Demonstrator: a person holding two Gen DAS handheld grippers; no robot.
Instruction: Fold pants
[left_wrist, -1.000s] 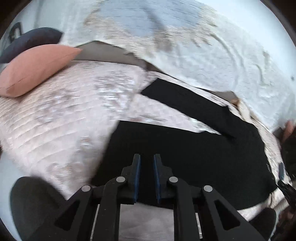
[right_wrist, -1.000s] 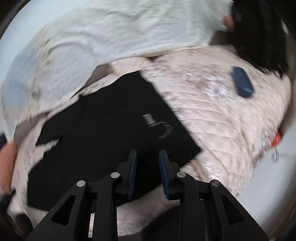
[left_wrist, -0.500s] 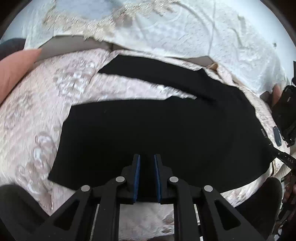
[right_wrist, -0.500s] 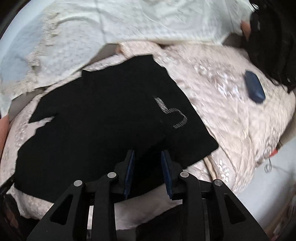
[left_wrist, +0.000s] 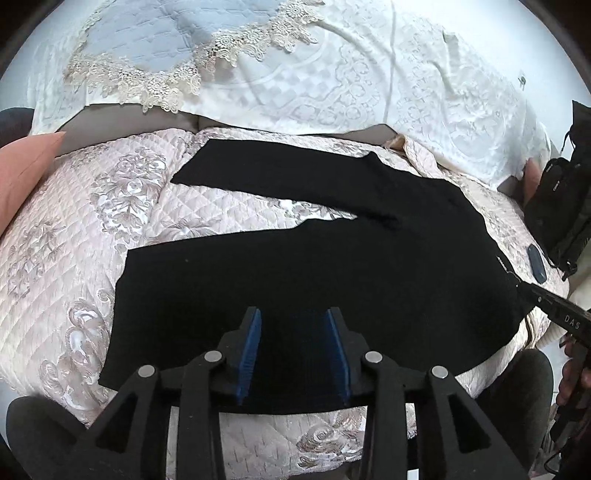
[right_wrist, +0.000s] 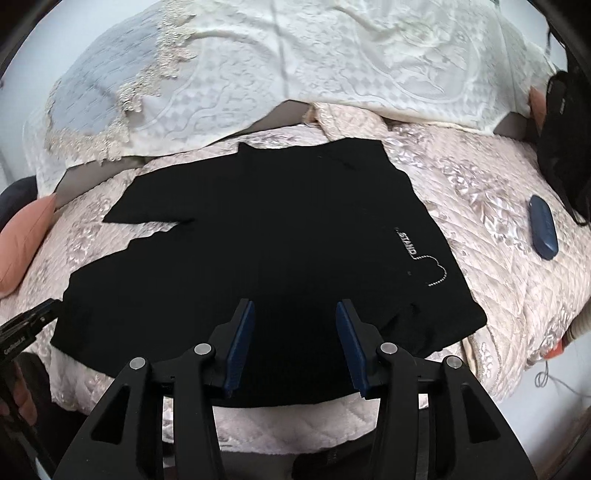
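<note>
Left wrist view: I find both hand-held grippers, left (left_wrist: 293, 350) and right (right_wrist: 295, 343), just released, jaws parted; pants (left_wrist: 314, 266) lie spread along bed (left_wrist: 74, 221) near edge, ready for folding.

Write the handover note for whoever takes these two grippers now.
Left gripper: open, jaws just opened, nothing pinched.
Right gripper: open, jaws just opened, nothing pinched.
Black pants lie spread flat on the quilted cover, both legs apart, waist toward the blue case.
Done: pants laid out.
Left: every fold; probably bring one leg over the other first.
</note>
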